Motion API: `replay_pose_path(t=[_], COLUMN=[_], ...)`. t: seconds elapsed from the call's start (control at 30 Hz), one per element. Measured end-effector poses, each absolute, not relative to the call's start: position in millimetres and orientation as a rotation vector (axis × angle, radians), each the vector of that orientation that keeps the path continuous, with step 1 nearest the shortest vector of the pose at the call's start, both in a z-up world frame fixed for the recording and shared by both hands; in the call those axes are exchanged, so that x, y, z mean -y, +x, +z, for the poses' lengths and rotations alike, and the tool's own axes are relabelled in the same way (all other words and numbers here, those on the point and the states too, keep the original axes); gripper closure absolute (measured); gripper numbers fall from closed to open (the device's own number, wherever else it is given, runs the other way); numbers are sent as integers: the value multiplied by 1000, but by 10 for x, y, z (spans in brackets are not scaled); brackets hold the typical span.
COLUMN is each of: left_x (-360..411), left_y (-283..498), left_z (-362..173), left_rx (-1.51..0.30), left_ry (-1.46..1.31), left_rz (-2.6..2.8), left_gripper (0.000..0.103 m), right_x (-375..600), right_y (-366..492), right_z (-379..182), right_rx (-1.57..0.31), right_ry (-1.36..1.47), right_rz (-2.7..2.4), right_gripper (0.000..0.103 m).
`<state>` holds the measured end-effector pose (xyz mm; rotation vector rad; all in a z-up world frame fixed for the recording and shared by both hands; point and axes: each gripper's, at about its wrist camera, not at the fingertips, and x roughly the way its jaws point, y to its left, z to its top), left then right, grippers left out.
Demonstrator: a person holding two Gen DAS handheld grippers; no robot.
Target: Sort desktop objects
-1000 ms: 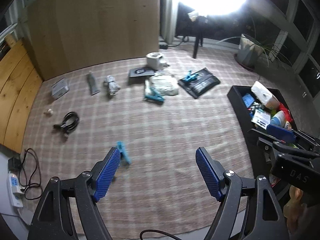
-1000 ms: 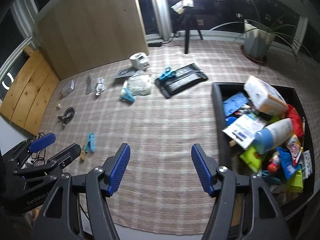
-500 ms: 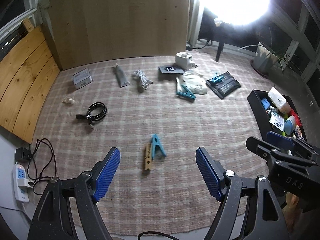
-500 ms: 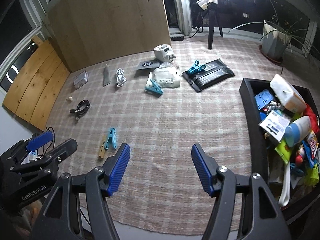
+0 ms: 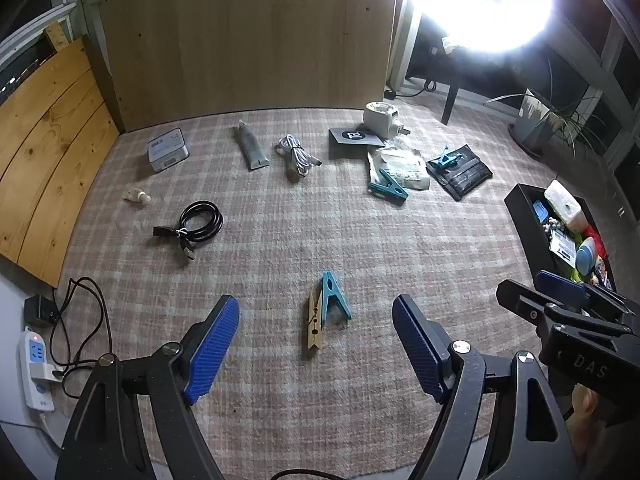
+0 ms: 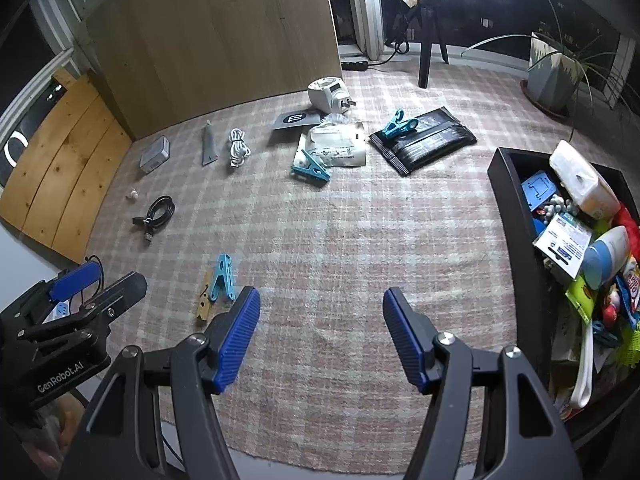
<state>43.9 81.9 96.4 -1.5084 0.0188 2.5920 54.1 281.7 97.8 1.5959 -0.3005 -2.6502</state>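
Observation:
A teal clip (image 5: 333, 297) and a wooden clothespin (image 5: 314, 324) lie side by side on the checked cloth, just ahead of my open, empty left gripper (image 5: 316, 346). Both show in the right wrist view, the clip (image 6: 222, 277) and the clothespin (image 6: 204, 303), left of my open, empty right gripper (image 6: 321, 336). A black bin (image 6: 516, 220) full of sorted items stands at the right. Further back lie a black cable (image 5: 196, 222), a white cable (image 5: 296, 156), a grey tube (image 5: 251, 148), a grey box (image 5: 167, 154), a second teal clip (image 5: 388, 190) and a black pouch (image 5: 460, 170).
A white adapter (image 5: 382, 118), a dark card (image 5: 354, 137) and a clear packet (image 5: 398, 168) sit near the back. A power strip (image 5: 36, 364) with cords lies off the cloth at the left. A wooden panel (image 5: 248, 36) stands behind, and a potted plant (image 6: 554, 72) at the far right.
Both grippers have swung left and drawn back; the teal clip and clothespin now sit centred ahead of the left gripper. The bin has shifted to the right edge of both views. Jaws stayed open.

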Motion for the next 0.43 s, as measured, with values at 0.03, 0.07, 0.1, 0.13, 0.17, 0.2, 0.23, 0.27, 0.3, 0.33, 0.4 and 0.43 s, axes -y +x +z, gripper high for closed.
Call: replay_pose_path(t=[0.03,0.07,0.1,0.13,0.17,0.2,0.23,0.27,0.3,0.33,0.4,0.43], left_x=[-815,-806,-800,-788,-776,-767,-762,-758,-754,-744,-733,-730], left_y=[431,408,399,390,382,372,362,365,366,366,368,367], left_z=[957,940,928,918,908,898,892,892,896,902,916,922], left_rx=[-21,-20,-10,2,12,13,9,7,4,5,20,22], left_ry=[-1514,-1534,-1548,-1557,-1569,-1581,-1586,-1587,-1585,-1578,-1562,-1554], left_rz=[2591,2585,2584,2583,2585,2587,2586,2591,2600,2604,2600,2598], left_gripper=[26,26,26,26,26,26,26,26,26,26,26,26], right_x=[-2810,-2805,-2802,-2794,-2787,-2782,-2781,-2778,-2774,-2770,-2769,-2766], right_y=[535,527,517,511,503,499,498,498,494,484,485,478], right_z=[975,971,968,967,965,963,963,963,961,959,959,955], right_rx=[300,298,296,295,294,294,293,293,292,291,293,293], right_ry=[1597,1597,1597,1596,1595,1594,1595,1596,1596,1596,1597,1597], right_rz=[-2650,-2649,-2649,-2649,-2649,-2649,-2648,-2648,-2647,-2646,-2646,-2644], right_gripper=[40,40,40,40,40,40,40,40,40,40,40,40])
